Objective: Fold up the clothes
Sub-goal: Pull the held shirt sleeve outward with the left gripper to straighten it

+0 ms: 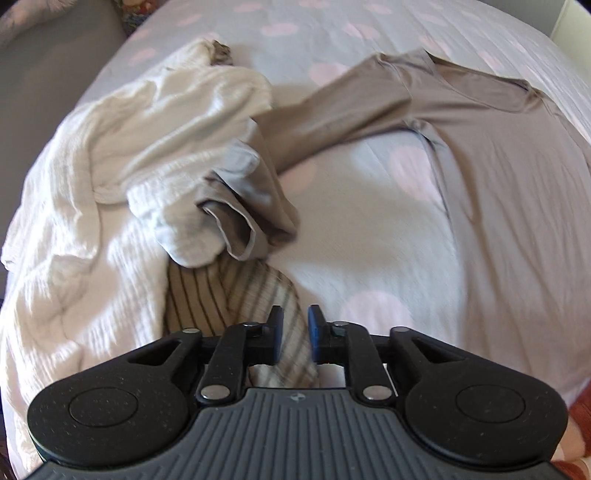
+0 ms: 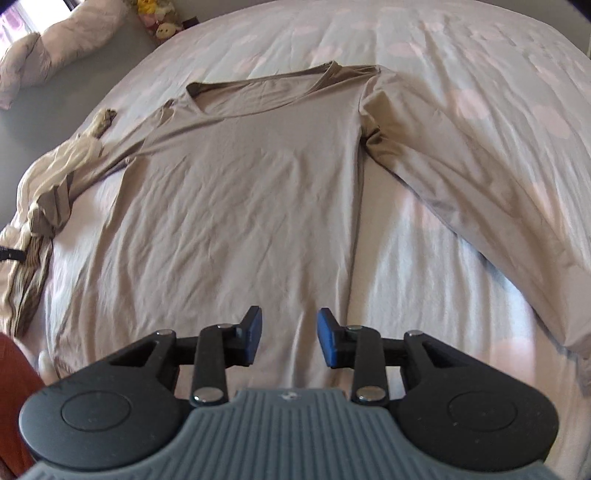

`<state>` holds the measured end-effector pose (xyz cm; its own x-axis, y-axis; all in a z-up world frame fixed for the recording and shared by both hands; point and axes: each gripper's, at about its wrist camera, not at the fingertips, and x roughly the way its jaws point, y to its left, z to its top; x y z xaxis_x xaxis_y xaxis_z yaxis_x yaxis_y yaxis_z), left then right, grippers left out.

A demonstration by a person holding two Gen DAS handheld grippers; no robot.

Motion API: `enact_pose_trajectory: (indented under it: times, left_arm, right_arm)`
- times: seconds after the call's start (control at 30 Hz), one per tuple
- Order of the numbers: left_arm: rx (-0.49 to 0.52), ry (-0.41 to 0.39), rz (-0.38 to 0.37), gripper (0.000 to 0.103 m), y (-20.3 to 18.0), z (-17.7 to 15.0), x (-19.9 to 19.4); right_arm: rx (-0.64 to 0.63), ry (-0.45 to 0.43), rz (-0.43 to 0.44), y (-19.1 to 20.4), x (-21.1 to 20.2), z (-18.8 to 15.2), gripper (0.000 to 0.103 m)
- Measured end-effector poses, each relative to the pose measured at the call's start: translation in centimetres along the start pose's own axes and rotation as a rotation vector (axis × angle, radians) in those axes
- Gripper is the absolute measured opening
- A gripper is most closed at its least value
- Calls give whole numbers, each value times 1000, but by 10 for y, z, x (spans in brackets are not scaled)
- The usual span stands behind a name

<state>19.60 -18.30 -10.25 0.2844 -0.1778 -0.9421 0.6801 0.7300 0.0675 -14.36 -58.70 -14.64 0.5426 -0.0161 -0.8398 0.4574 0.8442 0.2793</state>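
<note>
A taupe long-sleeved shirt (image 2: 240,192) lies flat on the bed, collar at the far end, hem toward me. Its right sleeve (image 2: 480,206) stretches out to the right. Its left sleeve (image 1: 332,110) runs left and its cuff (image 1: 243,221) is bunched against a pile of clothes. My right gripper (image 2: 290,338) is open and empty above the shirt's lower hem. My left gripper (image 1: 295,332) is slightly open and empty, above a striped garment (image 1: 229,295) near the cuff.
A white crinkled garment (image 1: 110,184) is heaped at the left with the striped one under it. The bed sheet (image 1: 369,221) is pale with pink spots. A pillow (image 2: 55,48) and plush toys (image 2: 159,18) sit at the far left.
</note>
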Motion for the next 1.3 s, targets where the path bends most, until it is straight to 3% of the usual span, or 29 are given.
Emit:
enact_pose_trajectory:
  times: [0.17,0.3,0.37,0.4,0.53,0.7,0.9,1.13,1.3]
  left_arm:
    - [-21,-48,66,28,9,11,9]
    - [-34,-40,122,30,11,25,27]
    - [-69,-21,122,21,17,31,33]
    - [-96,-10,110,4,21,34,36]
    - [-159,-34,65,1,31,44,23]
    - [-311,-167,-30,1,55,56,-27]
    - [-631,-312,-117,1,118,58,-80]
    - [-867,-297,-66,0,173,42,-92]
    - [-923,-246,-12,0,198,33,-69]
  right_arm:
    - [112,-91,71,13,31,3,36]
    - [101,-171,110,26,50,3,36]
    - [90,-206,146,27,54,1,36]
    - [91,-223,150,26,55,0,37]
    - [135,-266,181,17,55,-1,38]
    - [196,-280,203,5,55,-1,38]
    - [182,-286,216,6,51,-4,38]
    - [183,-288,216,5,50,-5,38]
    - [169,-280,212,7,52,-4,38]
